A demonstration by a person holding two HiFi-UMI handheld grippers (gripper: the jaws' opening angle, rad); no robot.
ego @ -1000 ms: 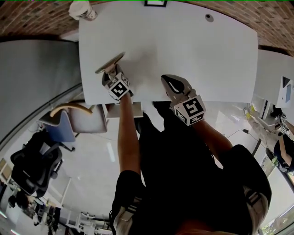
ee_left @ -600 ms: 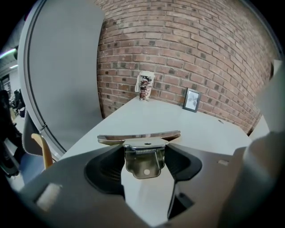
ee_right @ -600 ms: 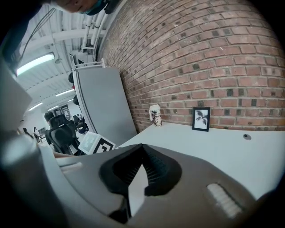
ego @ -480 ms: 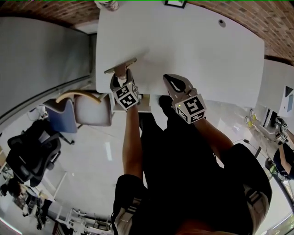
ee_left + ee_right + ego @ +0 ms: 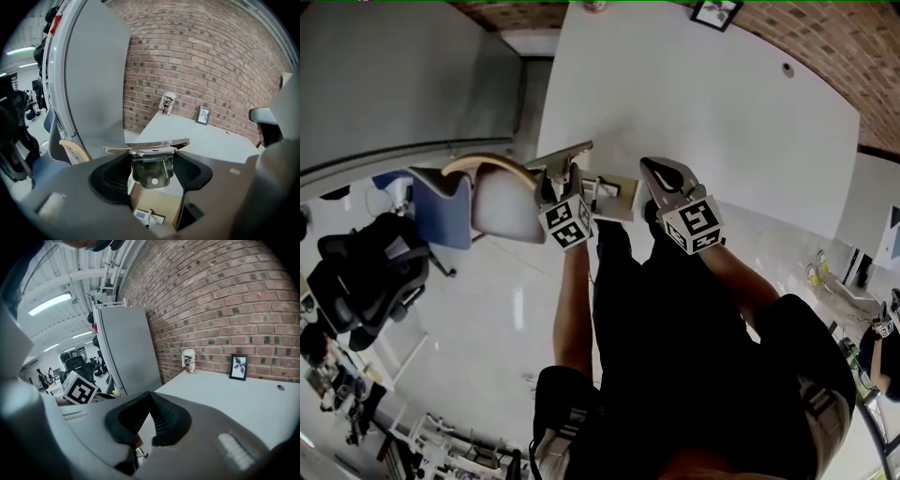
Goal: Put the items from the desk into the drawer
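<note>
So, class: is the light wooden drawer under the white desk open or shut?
Open: the light wooden drawer juts out past the white desk's edge, and its inside shows, with a white item in it.

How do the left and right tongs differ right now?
Load: the left tongs clamp a metal clip; the right tongs hold nothing.
Gap: the left tongs stand apart, spread by the metal clip; the right tongs are closed, tips meeting.
Shared: both point across the desk toward the brick wall.
</note>
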